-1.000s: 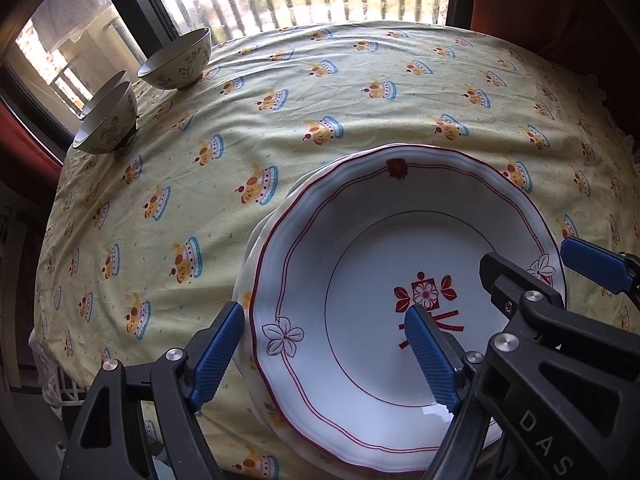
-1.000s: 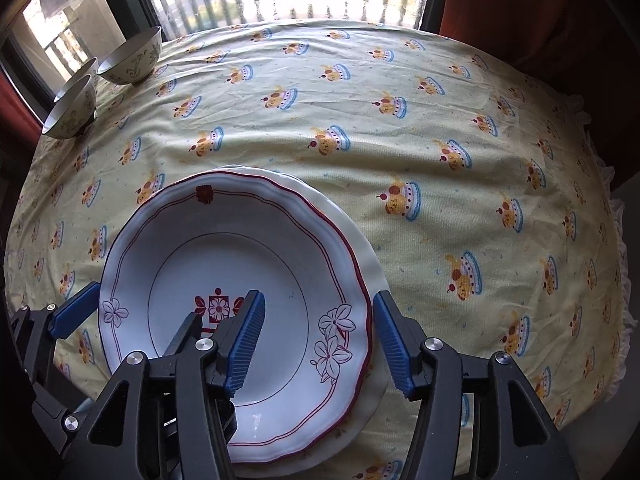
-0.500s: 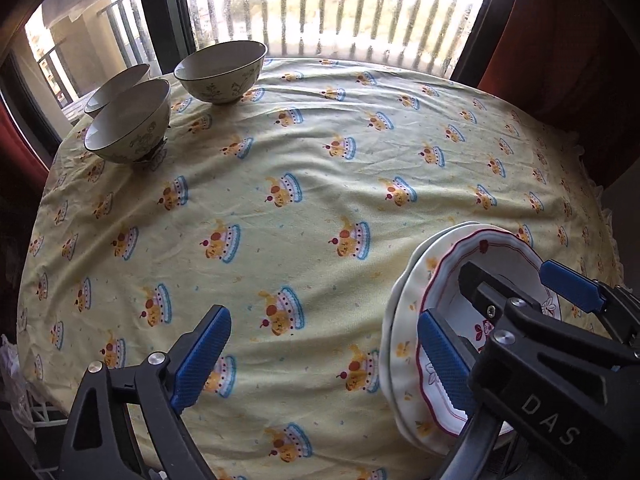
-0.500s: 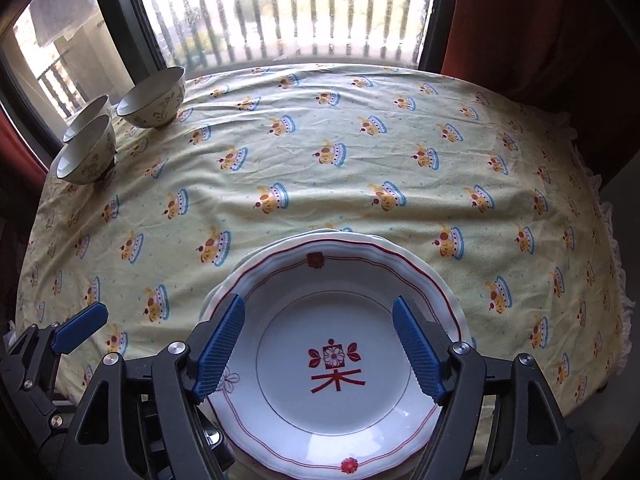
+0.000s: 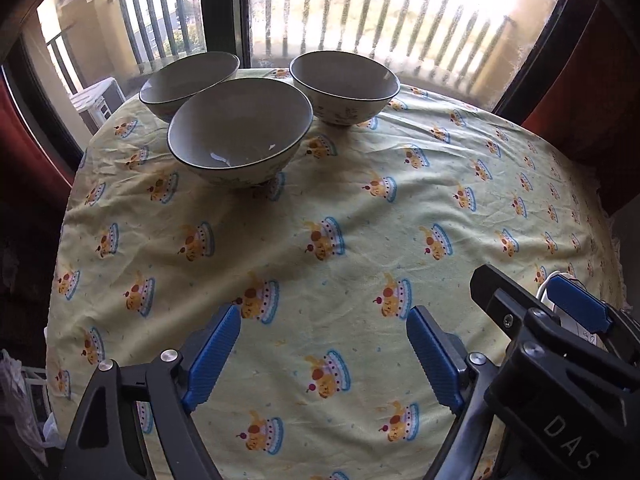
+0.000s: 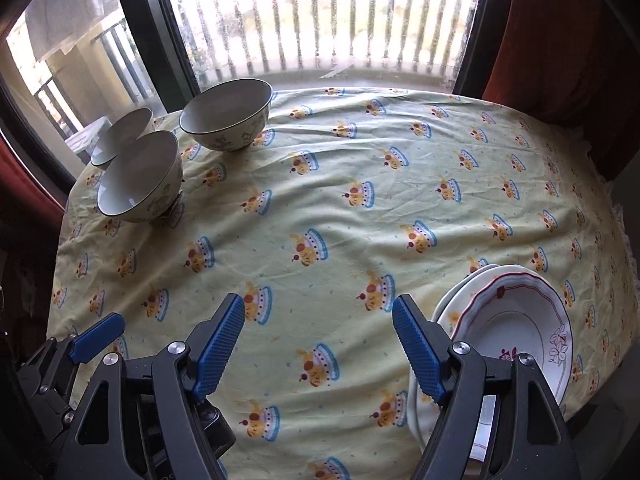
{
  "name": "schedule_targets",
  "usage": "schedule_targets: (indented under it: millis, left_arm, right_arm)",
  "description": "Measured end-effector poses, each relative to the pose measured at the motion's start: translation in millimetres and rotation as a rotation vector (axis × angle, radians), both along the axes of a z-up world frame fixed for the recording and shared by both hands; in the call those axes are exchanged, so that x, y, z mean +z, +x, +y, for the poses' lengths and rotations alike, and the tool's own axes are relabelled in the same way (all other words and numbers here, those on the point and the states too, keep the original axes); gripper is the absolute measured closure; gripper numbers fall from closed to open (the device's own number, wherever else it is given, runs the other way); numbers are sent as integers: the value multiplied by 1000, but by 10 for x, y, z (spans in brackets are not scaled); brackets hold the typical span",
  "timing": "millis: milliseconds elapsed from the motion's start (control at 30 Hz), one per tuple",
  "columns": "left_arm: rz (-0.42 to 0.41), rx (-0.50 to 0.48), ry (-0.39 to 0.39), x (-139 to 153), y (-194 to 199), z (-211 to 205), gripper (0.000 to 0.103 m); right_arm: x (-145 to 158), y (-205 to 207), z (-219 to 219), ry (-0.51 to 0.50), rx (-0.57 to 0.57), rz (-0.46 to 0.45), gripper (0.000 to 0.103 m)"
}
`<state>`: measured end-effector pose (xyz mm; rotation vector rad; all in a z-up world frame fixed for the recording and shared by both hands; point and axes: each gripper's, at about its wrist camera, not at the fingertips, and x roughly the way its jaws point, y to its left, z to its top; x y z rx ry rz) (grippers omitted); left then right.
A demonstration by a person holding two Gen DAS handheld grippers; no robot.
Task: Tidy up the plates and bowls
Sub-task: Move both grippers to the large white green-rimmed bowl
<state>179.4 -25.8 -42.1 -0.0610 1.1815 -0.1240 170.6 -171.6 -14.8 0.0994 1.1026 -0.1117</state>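
Bowls (image 5: 240, 136) on yellow tablecloth (image 5: 340, 208) by window (image 6: 340, 20); both tongs (image 5: 324, 356) (image 6: 320, 344) released.

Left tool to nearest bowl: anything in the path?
Nothing visible. Only bare tablecloth lies between the open left tool and the nearest bowl. The other two bowls stand behind it, and the plates are off to the right.

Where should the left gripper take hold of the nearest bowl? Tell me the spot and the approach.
Grip the near rim of the nearest bowl, one finger inside the wall and one outside. Bring the left gripper, now open, from the table's near side, tilted downward. The bowl stands upright with its mouth open, and the two other bowls crowd its far side, so only the near rim looks free.
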Motion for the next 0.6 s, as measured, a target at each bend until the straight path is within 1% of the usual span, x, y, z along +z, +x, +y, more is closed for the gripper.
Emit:
schedule_targets:
  millis: [33, 100, 167, 267, 333, 433, 500, 567, 600]
  left_arm:
    - [-3, -3, 3, 15, 63, 72, 23]
    - [-18, -3, 22, 57, 192, 197, 25]
    - [-37, -2, 37, 103, 324, 302, 27]
    - [-60, 7, 47, 164, 535, 463, 28]
    - [-72, 29, 52, 187, 671, 567, 28]
    - [-74, 81, 82, 170, 871, 711, 30]
    - [-68, 100, 87, 117, 983, 797, 31]
    - [-48, 112, 81, 43, 1094, 875, 37]
    - [-39, 115, 79, 3, 1146, 902, 38]
  right_arm:
    - [6, 45, 78, 14, -7, 1, 24]
    - [30, 139, 222, 40, -23, -6, 25]
    - [65, 263, 353, 45, -26, -14, 31]
    - [117, 465, 526, 40, -26, -29, 32]
    - [168, 596, 646, 36, -22, -46, 33]
    - [207, 797, 806, 35, -10, -60, 33]
    - [195, 922, 912, 31, -1, -63, 33]
    - [141, 1044, 982, 36, -3, -61, 37]
    - [104, 1100, 1008, 42, -10, -56, 38]
